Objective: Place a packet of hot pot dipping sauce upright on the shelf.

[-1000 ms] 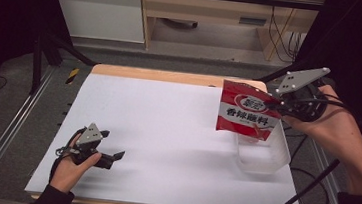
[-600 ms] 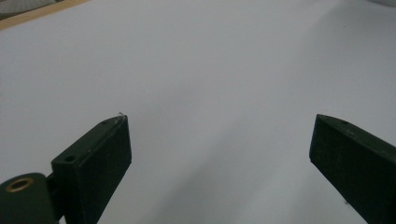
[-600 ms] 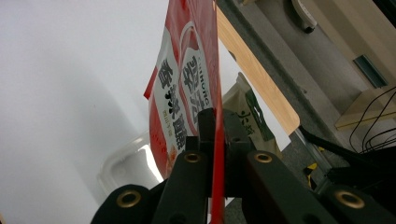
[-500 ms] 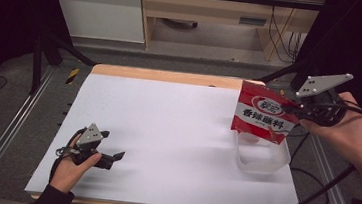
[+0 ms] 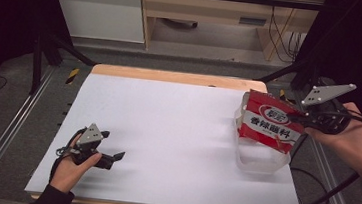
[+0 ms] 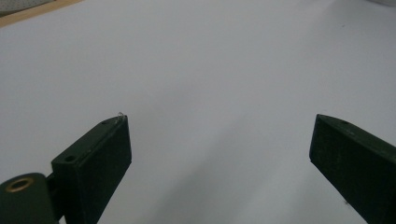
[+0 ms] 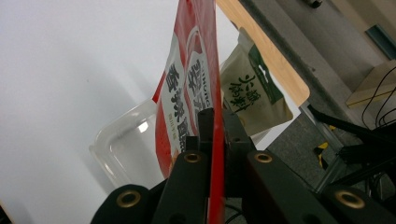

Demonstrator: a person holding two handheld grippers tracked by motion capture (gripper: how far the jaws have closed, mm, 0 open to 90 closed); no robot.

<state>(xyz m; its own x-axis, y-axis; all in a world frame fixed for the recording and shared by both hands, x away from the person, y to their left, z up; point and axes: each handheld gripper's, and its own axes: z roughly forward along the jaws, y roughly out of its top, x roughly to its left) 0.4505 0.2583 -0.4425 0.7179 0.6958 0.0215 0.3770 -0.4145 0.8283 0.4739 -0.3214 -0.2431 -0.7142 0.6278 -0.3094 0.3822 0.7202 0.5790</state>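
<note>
Red sauce packet (image 5: 269,125) pinched by right gripper (image 5: 304,115), hanging over the clear plastic tub (image 5: 259,157).

Right gripper jaws are clamped tight on the packet's edge; in the right gripper view the red sauce packet (image 7: 191,88) stands edge-on between the jaws, with the tub (image 7: 123,149) below and a beige-green pouch (image 7: 247,95) just behind it. Packet's lower edge sits about at the tub rim, not yet inside as far as I can tell. Left gripper (image 5: 113,157) rests on the white table sheet (image 5: 166,126), well apart from the tub, jaws spread wide with nothing between them. My read: to drop it cleanly, centre the packet over the tub opening, lower until the bottom edge is past the rim, then release. Letting go early risks it tipping over the tub wall. Watch that beige-green pouch for snagging.
</note>
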